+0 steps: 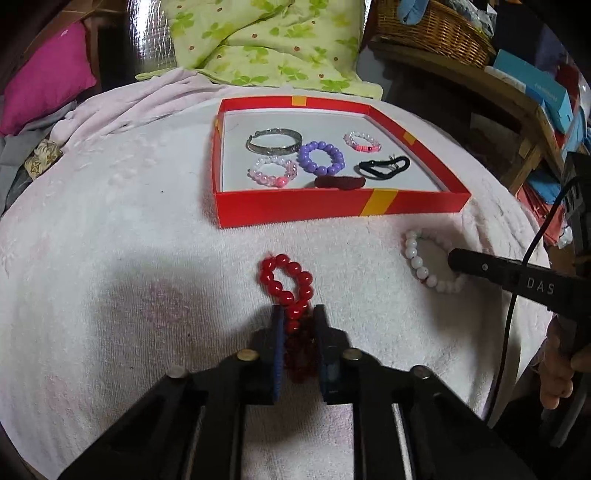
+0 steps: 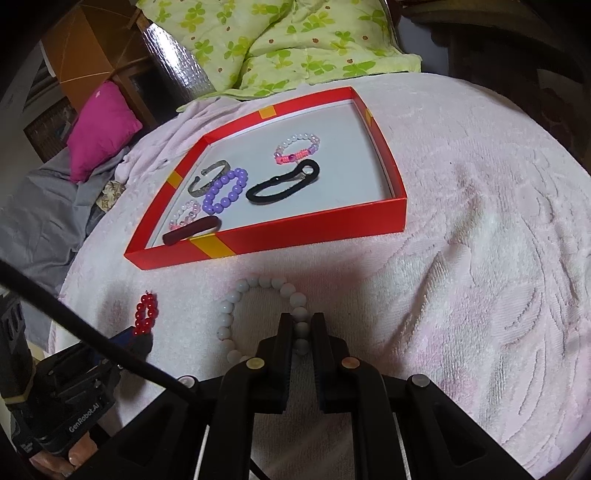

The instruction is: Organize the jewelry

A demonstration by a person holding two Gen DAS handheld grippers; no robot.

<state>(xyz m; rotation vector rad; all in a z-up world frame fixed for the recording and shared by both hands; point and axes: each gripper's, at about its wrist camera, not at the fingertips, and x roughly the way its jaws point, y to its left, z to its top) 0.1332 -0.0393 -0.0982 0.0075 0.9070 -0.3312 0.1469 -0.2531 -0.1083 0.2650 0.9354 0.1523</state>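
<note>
The left gripper's (image 1: 299,314) fingers (image 1: 277,332) are clenched on the red bead bracelet (image 1: 290,286), which lies on the towel just in front of the box. The right gripper's (image 2: 302,325) fingers (image 2: 285,332) are pinched on the white bead bracelet (image 2: 258,314), beside the red one and also before the box.

The surface is a pale pink towel (image 1: 129,229) with a raised pattern, spread over a bed. Behind it lie a green flowered quilt (image 1: 266,40), one magenta pillow (image 1: 44,77), and on the right a wicker basket (image 1: 432,26) on a wooden shelf.

One shallow red box (image 1: 332,208) holds six pieces: one silver bangle (image 1: 275,142), one purple bead bracelet (image 1: 321,158), two pink-and-clear bead bracelets (image 1: 273,171), one black hair tie (image 1: 382,168) and one dark red band (image 1: 340,182). Two bracelets are outside it.
</note>
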